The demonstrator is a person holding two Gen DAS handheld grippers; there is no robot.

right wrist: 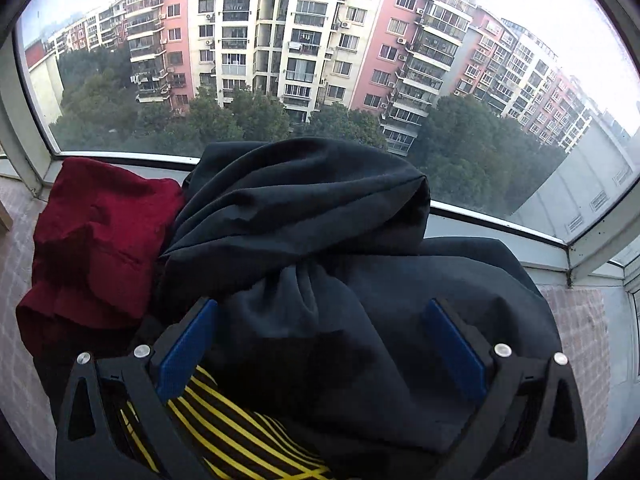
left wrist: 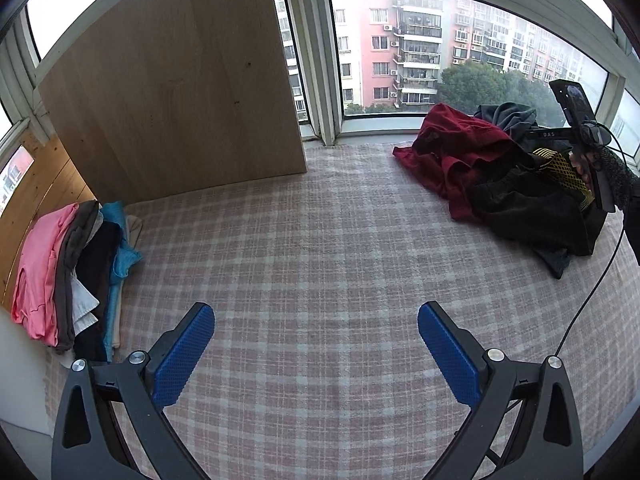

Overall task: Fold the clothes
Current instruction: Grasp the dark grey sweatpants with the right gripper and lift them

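Observation:
My left gripper (left wrist: 316,320) hangs open over the pink plaid bed cover (left wrist: 312,248), nothing between its blue pads. A stack of folded clothes (left wrist: 76,276) in pink, grey, white, black and teal lies at the left. Far right, a heap of unfolded clothes holds a dark red garment (left wrist: 456,156) and a black one (left wrist: 532,208). In the right wrist view my right gripper (right wrist: 320,316) is open, pushed low into the dark navy garment (right wrist: 320,240), whose cloth bulges between the pads. The red garment (right wrist: 92,248) lies left, and a black-and-yellow striped piece (right wrist: 240,436) lies below.
A tall wooden panel (left wrist: 176,84) stands on the bed at the back left. Large windows (left wrist: 440,48) run along the far side with a sill behind the heap. The right-hand device (left wrist: 584,140) and its cable (left wrist: 592,288) show at the right edge of the left wrist view.

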